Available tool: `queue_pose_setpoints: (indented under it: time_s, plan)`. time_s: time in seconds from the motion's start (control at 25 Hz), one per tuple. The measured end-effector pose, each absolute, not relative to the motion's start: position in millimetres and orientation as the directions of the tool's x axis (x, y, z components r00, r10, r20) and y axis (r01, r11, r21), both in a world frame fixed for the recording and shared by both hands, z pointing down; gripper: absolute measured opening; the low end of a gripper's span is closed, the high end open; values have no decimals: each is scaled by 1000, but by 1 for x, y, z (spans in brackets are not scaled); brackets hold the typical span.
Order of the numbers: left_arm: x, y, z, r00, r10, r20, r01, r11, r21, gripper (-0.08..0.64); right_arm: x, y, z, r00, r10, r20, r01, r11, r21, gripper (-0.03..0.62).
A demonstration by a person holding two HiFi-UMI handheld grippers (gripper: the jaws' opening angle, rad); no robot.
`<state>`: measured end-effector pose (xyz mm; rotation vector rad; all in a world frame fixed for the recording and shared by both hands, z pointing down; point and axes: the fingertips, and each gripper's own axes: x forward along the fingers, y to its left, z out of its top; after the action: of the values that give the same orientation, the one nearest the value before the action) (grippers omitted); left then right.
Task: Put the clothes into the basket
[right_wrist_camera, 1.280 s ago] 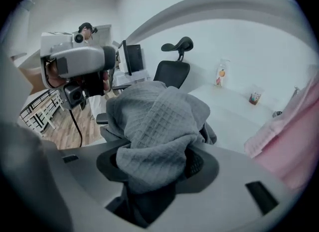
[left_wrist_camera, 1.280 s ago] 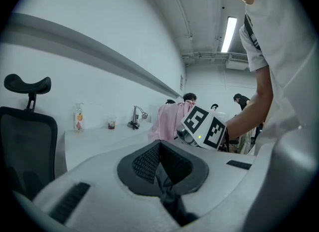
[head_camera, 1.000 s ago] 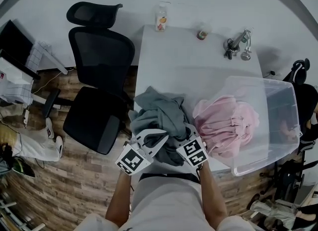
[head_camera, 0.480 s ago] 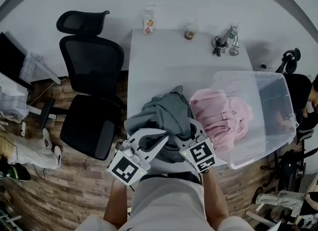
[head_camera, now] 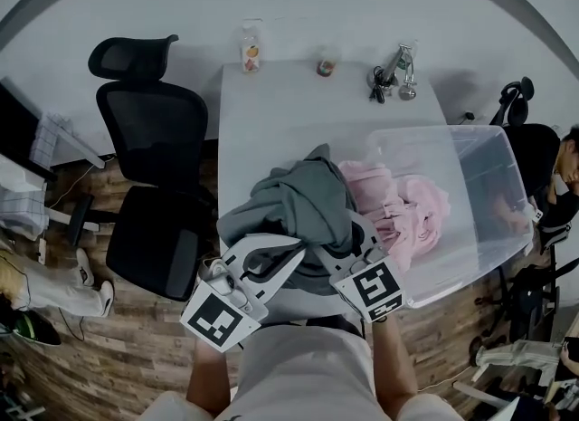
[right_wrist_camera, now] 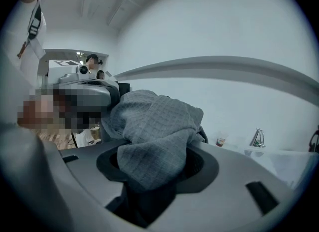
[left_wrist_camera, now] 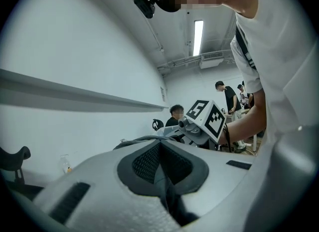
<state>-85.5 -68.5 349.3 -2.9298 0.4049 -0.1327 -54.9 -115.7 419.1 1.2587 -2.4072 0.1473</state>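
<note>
A person standing at the front edge of a white rectangular table (head_camera: 271, 111) holds a crumpled grey knit garment (head_camera: 303, 206) between two hand-held grippers. The left gripper (head_camera: 288, 252) has its jaws nearly together on a thin, dark fold of the cloth, which runs down the narrow slot between them. The right gripper (head_camera: 348, 238) has its jaws partly apart, clamped on a thick wad of the same fabric that spills over and hides their tips.

The two grips sit side by side on the near edge of the bundle, probably so that the loose heap comes up as one piece and no sleeve trails. The rest of the garment mounds up beyond the jaws, over the table's front half.

The goal, a large clear plastic storage bin (head_camera: 488, 166), stands on the table's right side with its open top up. A pale pink ruffled garment (head_camera: 407, 211) already lies in it, against the near left wall. The grey garment is just left of that wall and is not yet over the opening. The likely next move is therefore a carry to the right, over the rim.

A small clear bottle (head_camera: 251, 48), a little cup (head_camera: 325, 67) and a metal fitting (head_camera: 391, 75) line the table's far edge, well apart from the work. A black mesh office chair (head_camera: 154, 157) stands to the left.
</note>
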Motion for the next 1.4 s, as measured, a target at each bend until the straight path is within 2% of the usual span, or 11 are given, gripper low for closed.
queue_pose_setpoints:
  time_s: [0.72, 1.4]
  plan:
    - [-22, -53, 269, 971, -240, 14, -226, -930, -290, 5, 8, -106, 317, -491, -833, 254, -829, 537, 159, 216]
    - [51, -33, 224, 994, -98, -53, -110, -919, -378, 5, 97, -87, 267, -345, -923, 173, -902, 377, 212, 216]
